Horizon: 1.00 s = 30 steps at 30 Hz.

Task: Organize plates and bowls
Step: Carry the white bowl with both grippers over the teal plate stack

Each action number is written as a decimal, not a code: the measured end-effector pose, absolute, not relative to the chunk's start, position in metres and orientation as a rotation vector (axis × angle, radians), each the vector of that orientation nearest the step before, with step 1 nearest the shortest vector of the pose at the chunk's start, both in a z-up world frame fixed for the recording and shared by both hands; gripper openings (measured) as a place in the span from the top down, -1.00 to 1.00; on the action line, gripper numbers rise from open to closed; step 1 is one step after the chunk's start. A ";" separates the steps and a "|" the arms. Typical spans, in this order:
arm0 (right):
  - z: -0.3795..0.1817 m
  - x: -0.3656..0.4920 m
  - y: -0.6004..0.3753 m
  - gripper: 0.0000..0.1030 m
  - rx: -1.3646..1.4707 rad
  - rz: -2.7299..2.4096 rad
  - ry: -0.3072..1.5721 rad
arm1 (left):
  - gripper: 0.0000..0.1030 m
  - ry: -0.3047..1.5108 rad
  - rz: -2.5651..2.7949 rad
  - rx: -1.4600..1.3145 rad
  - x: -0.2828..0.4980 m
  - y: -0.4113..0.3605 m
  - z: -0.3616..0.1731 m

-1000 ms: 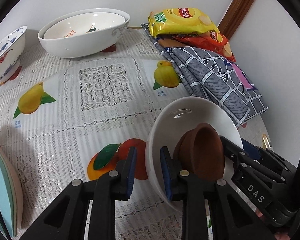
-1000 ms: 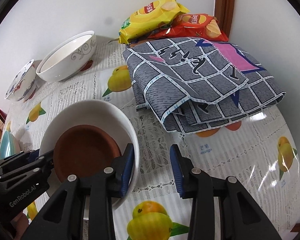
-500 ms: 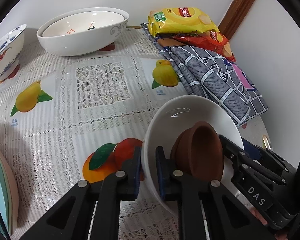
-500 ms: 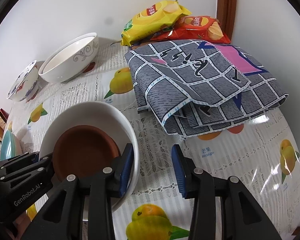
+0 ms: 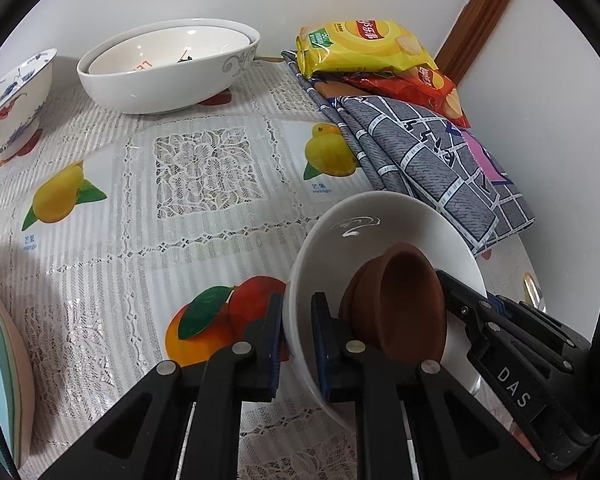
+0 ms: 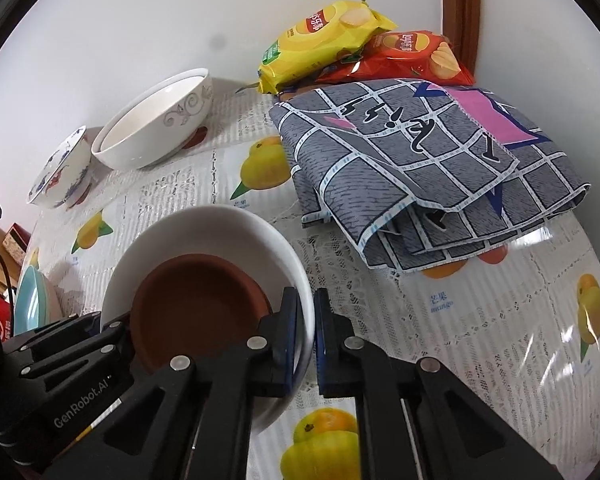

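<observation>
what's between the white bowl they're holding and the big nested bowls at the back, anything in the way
Nothing visible. Both grippers, left and right, clamp the white bowl with the brown dish inside. Only bare tablecloth lies between it and the nested bowls; the folded cloth sits off to the right.

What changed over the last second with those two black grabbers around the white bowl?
Both closed in. The left gripper and the right gripper narrowed their fingers onto opposite sides of the white bowl rim and now pinch it. The brown dish still sits inside; the nested white bowls and chip bags stayed put.
</observation>
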State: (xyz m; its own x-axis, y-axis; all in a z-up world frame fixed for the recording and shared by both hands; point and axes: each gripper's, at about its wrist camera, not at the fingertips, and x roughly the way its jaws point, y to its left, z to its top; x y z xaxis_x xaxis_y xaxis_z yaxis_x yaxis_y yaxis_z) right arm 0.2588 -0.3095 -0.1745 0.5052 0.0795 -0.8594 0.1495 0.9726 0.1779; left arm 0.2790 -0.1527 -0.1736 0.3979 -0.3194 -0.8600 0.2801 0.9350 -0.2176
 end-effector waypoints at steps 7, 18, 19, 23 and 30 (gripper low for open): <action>-0.174 0.252 -0.310 0.86 0.295 -0.034 1.055 | 0.76 1.086 -0.366 -0.027 0.273 -0.147 -0.167; -0.148 0.235 -0.286 0.86 0.296 -0.019 1.019 | 0.78 1.063 -0.347 -0.043 0.257 -0.121 -0.144; -0.145 0.234 -0.284 0.86 0.297 -0.017 1.017 | 0.78 1.059 -0.345 -0.043 0.255 -0.118 -0.142; -0.134 0.229 -0.274 0.86 0.293 -0.008 1.003 | 0.78 1.041 -0.335 -0.046 0.249 -0.108 -0.131; -0.118 0.224 -0.255 0.86 0.278 0.005 0.988 | 0.79 1.024 -0.319 -0.057 0.241 -0.088 -0.119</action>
State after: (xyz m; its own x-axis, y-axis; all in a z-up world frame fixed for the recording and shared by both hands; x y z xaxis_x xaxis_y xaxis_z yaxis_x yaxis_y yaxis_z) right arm 0.2243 -0.2549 -0.1178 0.5531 0.1300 -0.8229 0.1211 0.9647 0.2337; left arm 0.2409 -0.0881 -0.1186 0.4777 -0.2871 -0.8303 0.2346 0.9525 -0.1944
